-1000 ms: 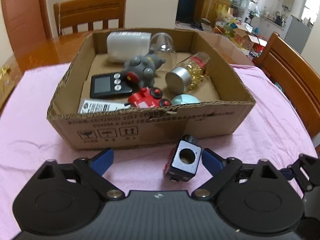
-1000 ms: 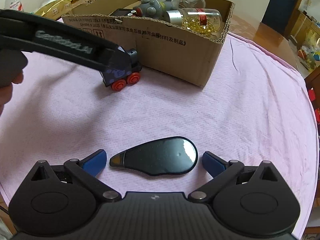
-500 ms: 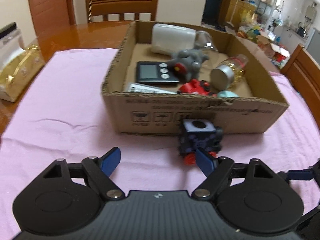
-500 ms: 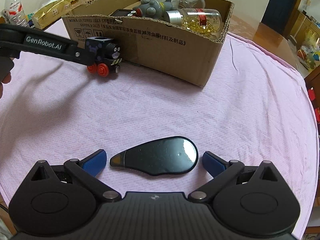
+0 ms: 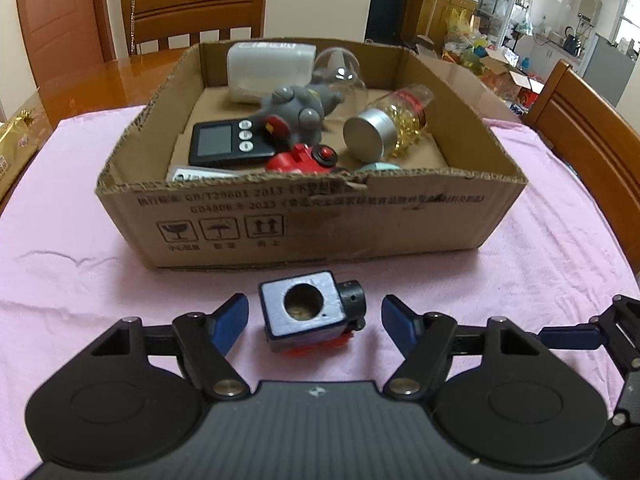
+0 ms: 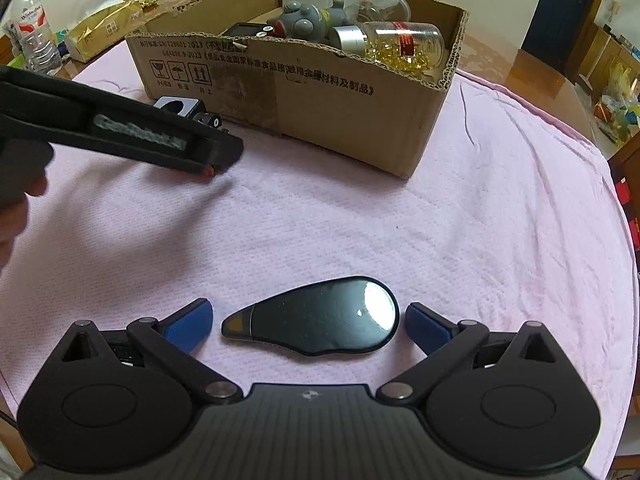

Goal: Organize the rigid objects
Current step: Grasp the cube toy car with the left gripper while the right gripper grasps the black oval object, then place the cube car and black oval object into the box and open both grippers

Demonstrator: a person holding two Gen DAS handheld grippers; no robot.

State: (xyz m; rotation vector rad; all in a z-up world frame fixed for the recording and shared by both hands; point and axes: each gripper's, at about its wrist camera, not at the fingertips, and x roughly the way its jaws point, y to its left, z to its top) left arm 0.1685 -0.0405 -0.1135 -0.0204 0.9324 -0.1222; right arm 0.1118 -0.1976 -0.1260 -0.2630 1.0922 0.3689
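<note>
toy train [image 5: 310,314] lies crosswise, chimney end rightward, between the closing left hand-held gripper [image 5: 314,316], pads not touching.

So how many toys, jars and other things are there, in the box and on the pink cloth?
Toys: 3, a grey toy, a red toy, a blue train
Jars: 2, a clear jar, a capsule jar
Gadgets: 2, a timer, a black fob
White tub: 1
Part-hidden things I can't name: 2
Total: 10
</note>
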